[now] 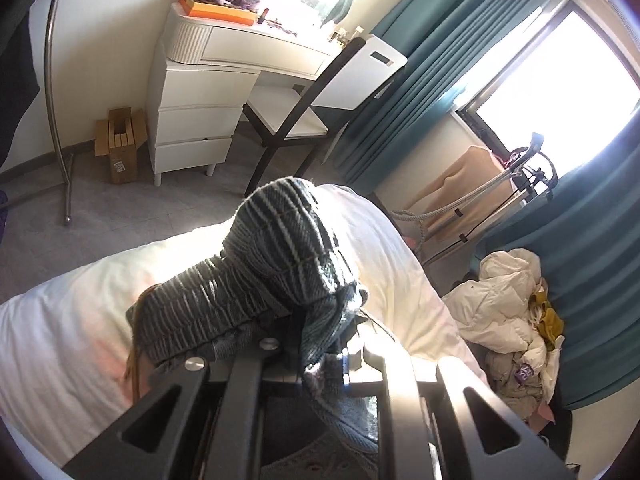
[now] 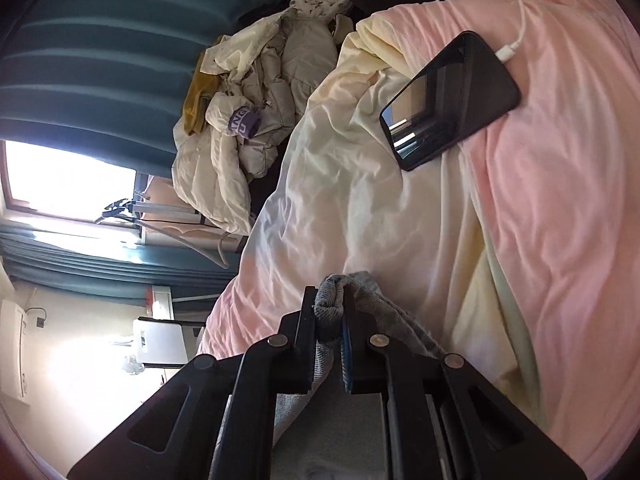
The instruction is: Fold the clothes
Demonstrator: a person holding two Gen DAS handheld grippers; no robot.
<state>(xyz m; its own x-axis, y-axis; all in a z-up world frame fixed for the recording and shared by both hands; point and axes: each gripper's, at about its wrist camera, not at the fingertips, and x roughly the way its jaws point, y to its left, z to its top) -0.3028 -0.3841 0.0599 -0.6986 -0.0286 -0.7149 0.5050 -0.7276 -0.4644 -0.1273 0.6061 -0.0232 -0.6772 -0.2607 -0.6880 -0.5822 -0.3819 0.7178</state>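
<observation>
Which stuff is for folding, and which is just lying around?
For the job: grey garment, left gripper, right gripper, both shut on it.
Lying about: phone, cable, white jacket, chair, dresser, cardboard box.

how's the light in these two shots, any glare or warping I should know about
Left wrist view: the window is blown out white, sun washes the white bedding, and fisheye bends the curtain. Right wrist view: the window also clips to white, the phone screen mirrors bright reflections, and the room appears turned sideways; the grey garment stays sharp.
</observation>
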